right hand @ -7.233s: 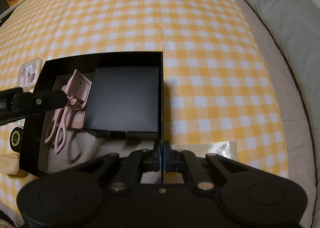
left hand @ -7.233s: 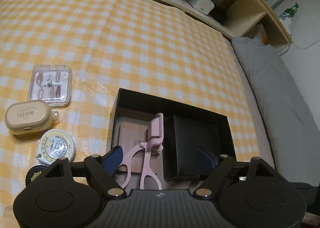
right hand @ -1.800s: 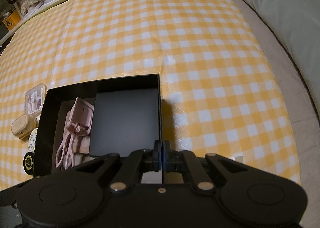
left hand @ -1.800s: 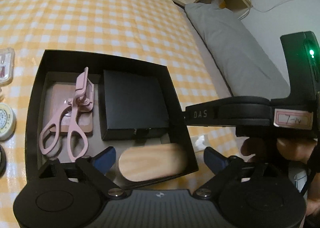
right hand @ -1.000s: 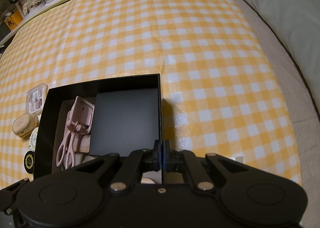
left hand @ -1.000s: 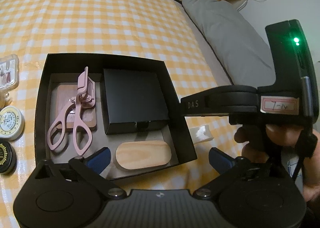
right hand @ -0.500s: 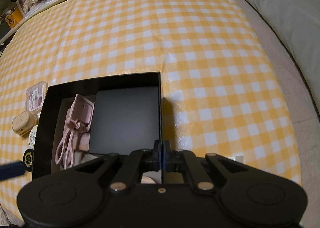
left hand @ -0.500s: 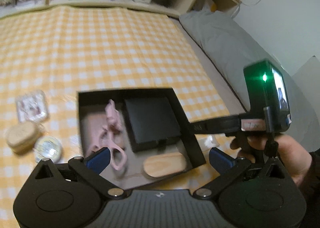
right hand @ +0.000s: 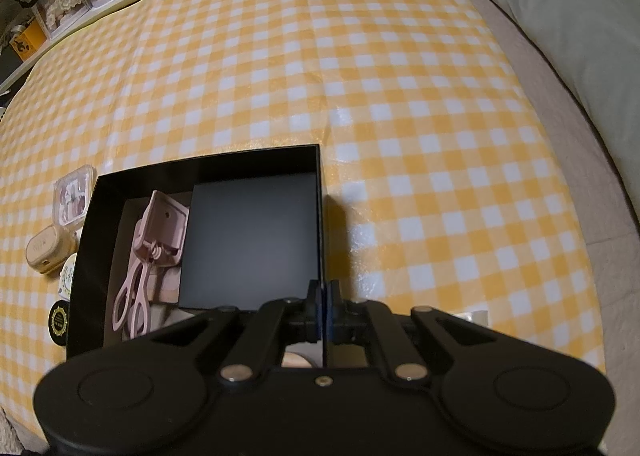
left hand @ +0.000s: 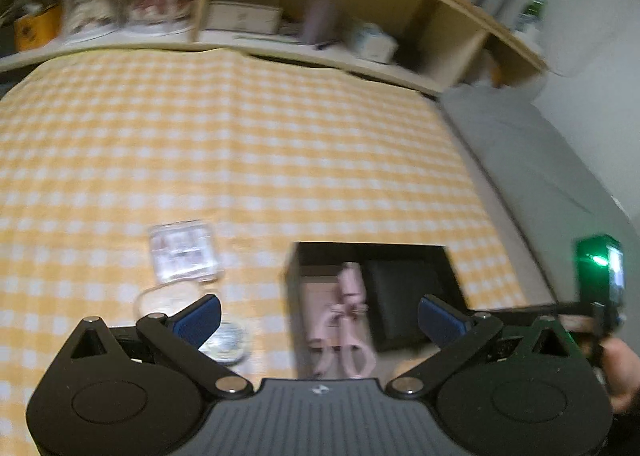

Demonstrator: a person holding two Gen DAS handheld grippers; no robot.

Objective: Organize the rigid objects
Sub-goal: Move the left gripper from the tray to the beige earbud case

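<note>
Pinching the right wall of the black box (right hand: 320,215), the right gripper (right hand: 323,310) is clenched on that thin edge, steadying it. The left gripper (left hand: 318,314) hangs released and empty, its view blurred. From it, the loose pieces lie at ten o'clock, outside the box's left wall: clear nail case (left hand: 182,251), beige case (right hand: 46,249), round tin (left hand: 225,343). That makes the left hand nearer.

Both wrist views look steeply down, sharing the black box (left hand: 370,256) (right hand: 208,167), the right one closer.
</note>
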